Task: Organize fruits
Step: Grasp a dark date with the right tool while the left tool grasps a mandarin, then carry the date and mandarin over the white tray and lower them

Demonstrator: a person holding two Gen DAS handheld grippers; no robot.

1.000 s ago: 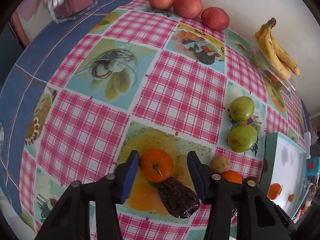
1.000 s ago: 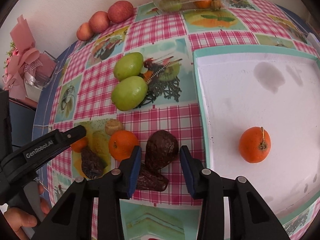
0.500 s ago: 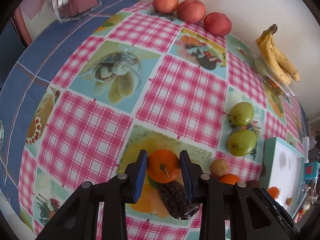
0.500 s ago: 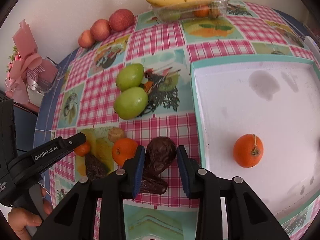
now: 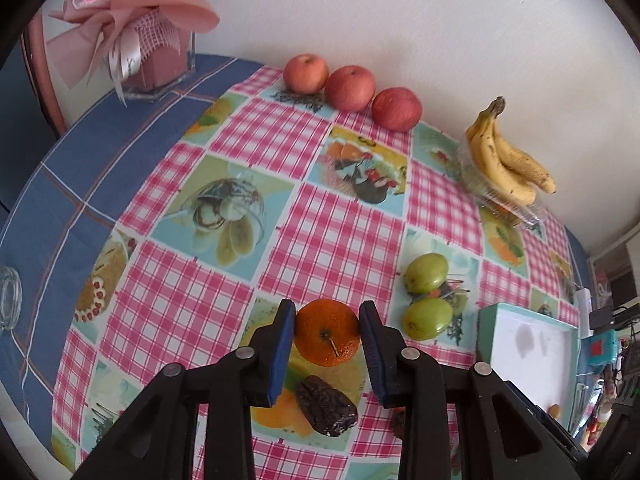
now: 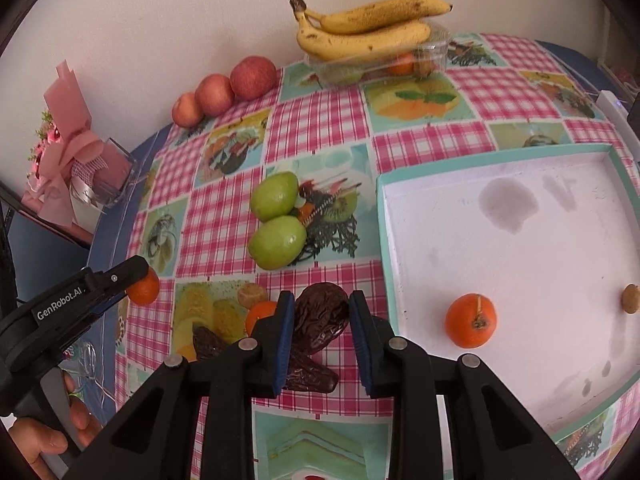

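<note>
Both claws have closed and lifted since the last frame: left claw (image 5: 327, 338) clamps an orange (image 5: 327, 333), right claw (image 6: 321, 328) clamps a dark wrinkled fruit (image 6: 322, 316), both held clear of the worktop (image 5: 328, 236). Tray (image 6: 516, 152) holds only one orange (image 6: 471, 321) and a small brown fruit (image 6: 630, 298). Green fruit (image 6: 276, 242), apples (image 6: 216, 94) and bananas (image 6: 368, 26) are left.

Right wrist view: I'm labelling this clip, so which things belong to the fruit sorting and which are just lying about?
Part of the job:
orange in the left gripper
dark wrinkled fruit in the right gripper
white tray
green fruits
apples
bananas

Just lying about:
pink gift bouquet
glass jar
</note>
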